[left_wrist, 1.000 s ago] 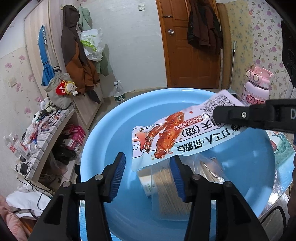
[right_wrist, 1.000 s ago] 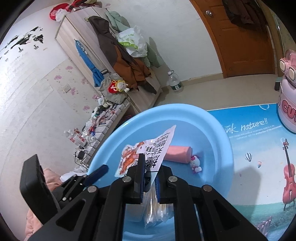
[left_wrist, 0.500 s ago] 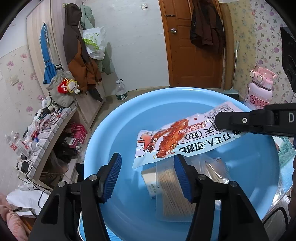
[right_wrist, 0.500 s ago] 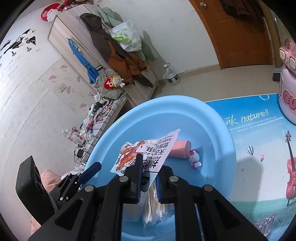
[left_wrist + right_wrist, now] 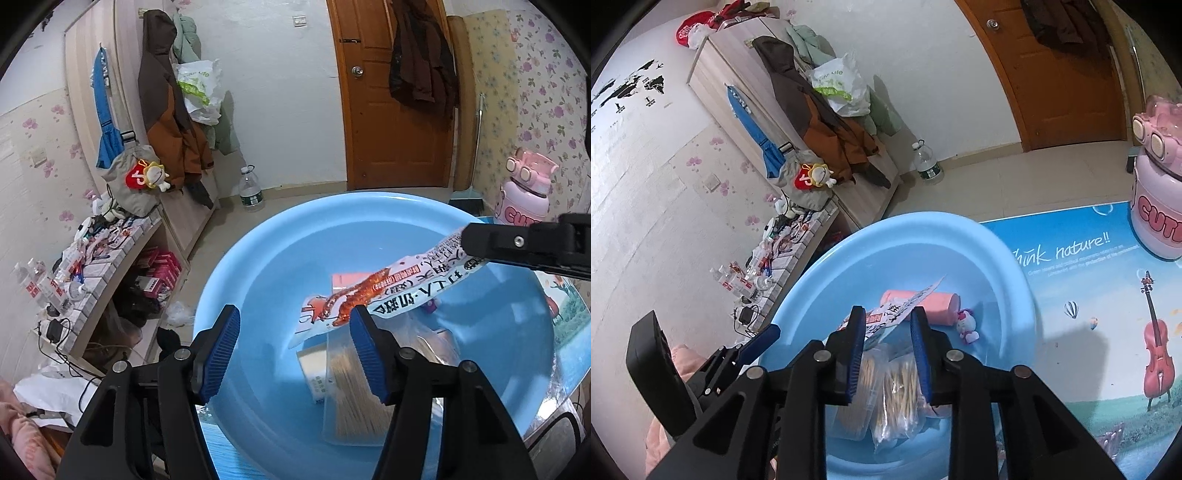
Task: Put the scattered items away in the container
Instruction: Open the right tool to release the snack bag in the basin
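Your right gripper (image 5: 888,325) has just been opening around the snack packet (image 5: 391,295), pads apart.
Your packet hangs over the blue basin (image 5: 1015,280), one end between the right jaws, no longer pinched. Below it in the basin lie bagged sticks (image 5: 897,391), a pink roll (image 5: 942,302) and a small figurine (image 5: 967,325). Your left gripper (image 5: 295,354) has also been opening and stands wide with nothing between its jaws.

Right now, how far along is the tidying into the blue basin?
Done: swab packs, pink roll and small toy lie in the blue basin. In hand: the right gripper, jaws just opening, is releasing the snack packet over it; left gripper is open, empty. No other scattered items are visible.
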`<state>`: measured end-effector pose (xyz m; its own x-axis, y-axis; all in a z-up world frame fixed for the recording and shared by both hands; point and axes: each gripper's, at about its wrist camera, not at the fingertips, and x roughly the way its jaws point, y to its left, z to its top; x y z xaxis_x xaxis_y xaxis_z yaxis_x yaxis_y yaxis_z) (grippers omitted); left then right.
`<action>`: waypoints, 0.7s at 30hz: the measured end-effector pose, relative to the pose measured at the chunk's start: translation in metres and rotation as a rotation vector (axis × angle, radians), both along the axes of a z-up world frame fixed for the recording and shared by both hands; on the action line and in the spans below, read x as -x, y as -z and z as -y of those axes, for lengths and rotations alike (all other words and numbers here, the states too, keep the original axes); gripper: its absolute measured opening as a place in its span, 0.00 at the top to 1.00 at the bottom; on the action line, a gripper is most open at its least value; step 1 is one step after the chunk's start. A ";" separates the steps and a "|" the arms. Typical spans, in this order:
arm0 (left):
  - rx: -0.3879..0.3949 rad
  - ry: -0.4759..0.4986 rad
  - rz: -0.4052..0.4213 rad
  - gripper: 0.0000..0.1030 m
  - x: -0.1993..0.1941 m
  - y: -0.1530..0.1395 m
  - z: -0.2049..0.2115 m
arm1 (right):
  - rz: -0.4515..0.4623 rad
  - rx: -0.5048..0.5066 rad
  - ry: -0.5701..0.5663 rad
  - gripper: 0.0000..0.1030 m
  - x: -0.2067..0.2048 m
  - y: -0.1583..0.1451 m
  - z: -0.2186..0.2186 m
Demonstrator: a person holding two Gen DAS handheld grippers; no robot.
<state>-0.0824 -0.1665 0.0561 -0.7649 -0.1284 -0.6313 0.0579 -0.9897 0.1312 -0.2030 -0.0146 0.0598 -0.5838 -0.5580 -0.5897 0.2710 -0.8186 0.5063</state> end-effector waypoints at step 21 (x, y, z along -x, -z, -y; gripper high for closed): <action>-0.015 -0.024 -0.011 0.38 -0.001 -0.008 0.008 | -0.028 0.023 0.017 0.75 -0.007 -0.009 -0.008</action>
